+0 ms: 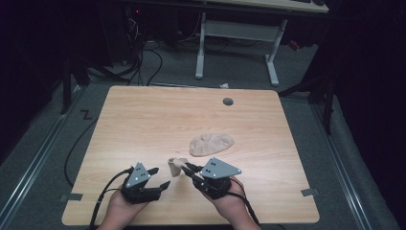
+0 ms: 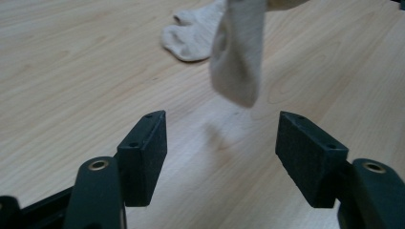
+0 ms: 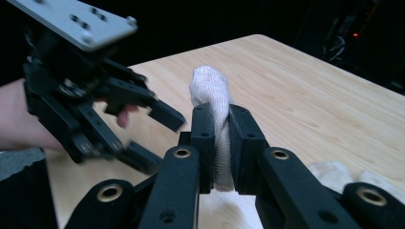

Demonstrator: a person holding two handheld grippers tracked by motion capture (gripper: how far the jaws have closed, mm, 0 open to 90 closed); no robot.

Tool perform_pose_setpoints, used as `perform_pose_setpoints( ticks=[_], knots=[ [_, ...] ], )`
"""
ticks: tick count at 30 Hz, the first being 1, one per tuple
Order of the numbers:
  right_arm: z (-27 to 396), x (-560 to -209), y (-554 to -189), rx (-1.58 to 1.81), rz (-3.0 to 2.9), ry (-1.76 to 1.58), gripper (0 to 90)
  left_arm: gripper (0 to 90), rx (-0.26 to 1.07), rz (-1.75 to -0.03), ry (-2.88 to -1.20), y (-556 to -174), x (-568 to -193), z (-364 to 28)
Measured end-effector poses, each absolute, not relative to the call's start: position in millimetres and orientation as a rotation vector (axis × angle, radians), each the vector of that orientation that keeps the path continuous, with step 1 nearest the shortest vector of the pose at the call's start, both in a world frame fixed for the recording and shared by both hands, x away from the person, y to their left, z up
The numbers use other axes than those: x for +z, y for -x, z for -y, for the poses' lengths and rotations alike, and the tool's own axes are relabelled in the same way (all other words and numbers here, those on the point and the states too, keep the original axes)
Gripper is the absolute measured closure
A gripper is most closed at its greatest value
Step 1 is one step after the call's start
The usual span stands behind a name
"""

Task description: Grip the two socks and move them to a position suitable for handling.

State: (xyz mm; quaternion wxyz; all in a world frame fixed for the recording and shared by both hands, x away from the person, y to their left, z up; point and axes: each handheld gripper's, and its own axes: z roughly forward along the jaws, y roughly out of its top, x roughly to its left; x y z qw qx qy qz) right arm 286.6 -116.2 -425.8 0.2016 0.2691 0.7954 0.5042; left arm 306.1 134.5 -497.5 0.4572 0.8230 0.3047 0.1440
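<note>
A beige sock (image 1: 211, 143) lies flat near the middle of the wooden table (image 1: 143, 115). My right gripper (image 1: 189, 168) is shut on a second beige sock (image 1: 176, 165), holding it just above the tabletop. In the right gripper view the pads pinch that sock (image 3: 210, 90), which rises upright between them, and the lying sock (image 3: 334, 174) peeks out low at the right. My left gripper (image 1: 159, 177) stands open just left of the held sock, nothing between its jaws. In the left gripper view the held sock (image 2: 239, 52) hangs ahead of the open gripper (image 2: 222, 152), apart from the pads, with the lying sock (image 2: 191, 33) farther off.
A round grey grommet (image 1: 228, 101) sits near the table's far edge. Beyond the table stands a white-legged desk (image 1: 239, 33) with cables (image 1: 143, 57) on the floor. Grey tape tabs (image 1: 310, 192) mark the table's near corners. A hand holds each gripper at the near edge.
</note>
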Motion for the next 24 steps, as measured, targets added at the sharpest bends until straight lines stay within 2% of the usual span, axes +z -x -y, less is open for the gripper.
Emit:
perform_pose_setpoints(
  ticks=[6, 11, 15, 24],
  knots=[
    [108.0, -426.4, -282.3, 1.443, -2.246, -0.722, 81.9, 43.6, 0.345, -0.787, -2.042, -307.1, -501.7, -123.3],
    [104.5, -429.6, -282.9, 1.415, -2.252, -0.72, 81.8, 70.0, 0.348, -0.801, -2.065, -310.1, -503.3, -126.5],
    [118.6, -436.2, -293.7, 1.375, -2.223, -0.812, 81.9, 82.9, 0.327, -0.79, -2.052, -309.0, -498.2, -133.7],
    [138.1, -458.7, -307.8, 1.225, -2.242, -0.948, 81.9, 85.6, 0.269, -0.744, -2.073, -301.5, -491.3, -136.0]
  ],
)
